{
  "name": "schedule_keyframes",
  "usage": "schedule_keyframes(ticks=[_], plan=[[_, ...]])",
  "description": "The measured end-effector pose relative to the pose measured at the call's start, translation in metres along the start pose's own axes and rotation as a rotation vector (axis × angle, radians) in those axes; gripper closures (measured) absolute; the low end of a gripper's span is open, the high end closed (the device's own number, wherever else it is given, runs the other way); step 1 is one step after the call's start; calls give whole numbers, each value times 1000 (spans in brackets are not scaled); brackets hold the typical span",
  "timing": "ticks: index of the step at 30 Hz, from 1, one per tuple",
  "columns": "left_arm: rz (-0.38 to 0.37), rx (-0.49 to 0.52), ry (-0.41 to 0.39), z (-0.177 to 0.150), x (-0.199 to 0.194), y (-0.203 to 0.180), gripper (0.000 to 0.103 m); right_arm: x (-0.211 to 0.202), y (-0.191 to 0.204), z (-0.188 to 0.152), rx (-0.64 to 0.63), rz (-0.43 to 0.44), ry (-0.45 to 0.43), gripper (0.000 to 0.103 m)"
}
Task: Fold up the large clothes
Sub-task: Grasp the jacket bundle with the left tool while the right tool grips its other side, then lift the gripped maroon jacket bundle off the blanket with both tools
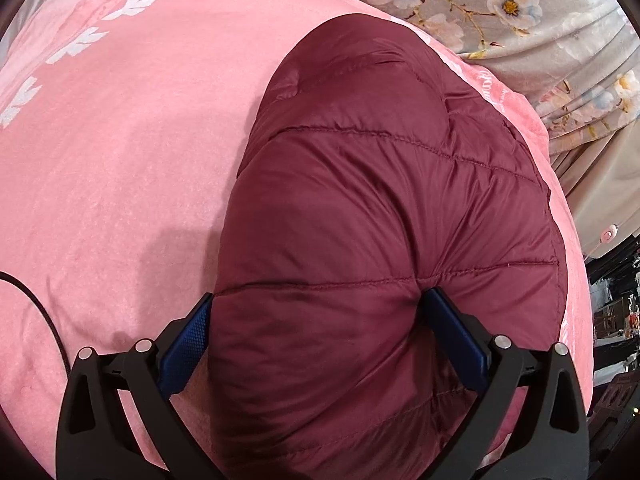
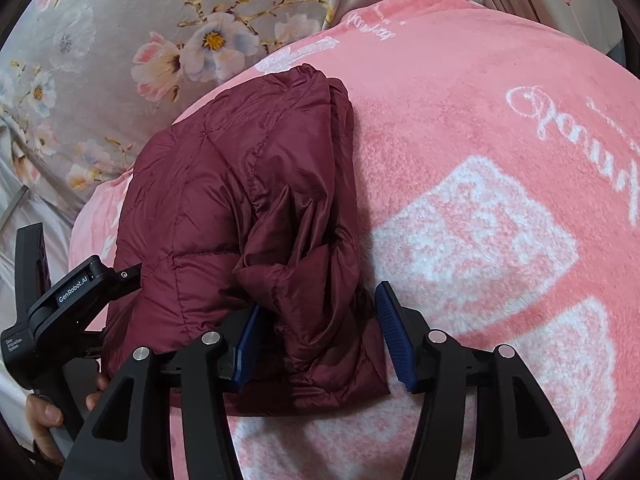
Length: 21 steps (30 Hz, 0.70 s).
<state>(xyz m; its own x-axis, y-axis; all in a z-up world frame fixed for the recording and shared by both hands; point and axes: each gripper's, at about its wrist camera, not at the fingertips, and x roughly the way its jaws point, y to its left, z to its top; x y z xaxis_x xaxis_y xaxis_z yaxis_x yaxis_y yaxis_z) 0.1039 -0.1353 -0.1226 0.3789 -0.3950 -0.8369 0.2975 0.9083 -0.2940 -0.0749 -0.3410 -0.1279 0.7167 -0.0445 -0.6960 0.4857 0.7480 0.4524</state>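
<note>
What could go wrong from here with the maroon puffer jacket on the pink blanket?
1. The jacket is slick and puffy; the left gripper straddles a thick bulge with its jaws wide, so closing may squeeze fabric out rather than catch it.
2. The right gripper is open around a loose, bunched edge, which may unfold if let go.
3. Both sets of fingers sit low on the fleecy pink blanket, so a grasp could snag it too.

Bedding lying underneath and behind

A pink fleece blanket with white lettering is covering the surface; a grey floral sheet is bunching beyond it, beside a black cable.
</note>
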Motion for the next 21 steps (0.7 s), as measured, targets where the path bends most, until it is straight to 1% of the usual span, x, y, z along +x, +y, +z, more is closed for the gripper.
schedule_keyframes(ticks=[9, 18, 19, 21], plan=[[-4, 4, -25, -5, 0, 2, 5, 5, 2, 4, 6, 9, -3, 48], [-11, 4, -23, -1, 4, -4, 5, 7, 5, 5, 12, 15, -7, 48], [-16, 3, -18, 0, 4, -1, 5, 7, 4, 5, 14, 15, -8, 50], [-28, -3, -9, 1, 3, 1, 5, 5, 2, 5, 23, 27, -10, 58]])
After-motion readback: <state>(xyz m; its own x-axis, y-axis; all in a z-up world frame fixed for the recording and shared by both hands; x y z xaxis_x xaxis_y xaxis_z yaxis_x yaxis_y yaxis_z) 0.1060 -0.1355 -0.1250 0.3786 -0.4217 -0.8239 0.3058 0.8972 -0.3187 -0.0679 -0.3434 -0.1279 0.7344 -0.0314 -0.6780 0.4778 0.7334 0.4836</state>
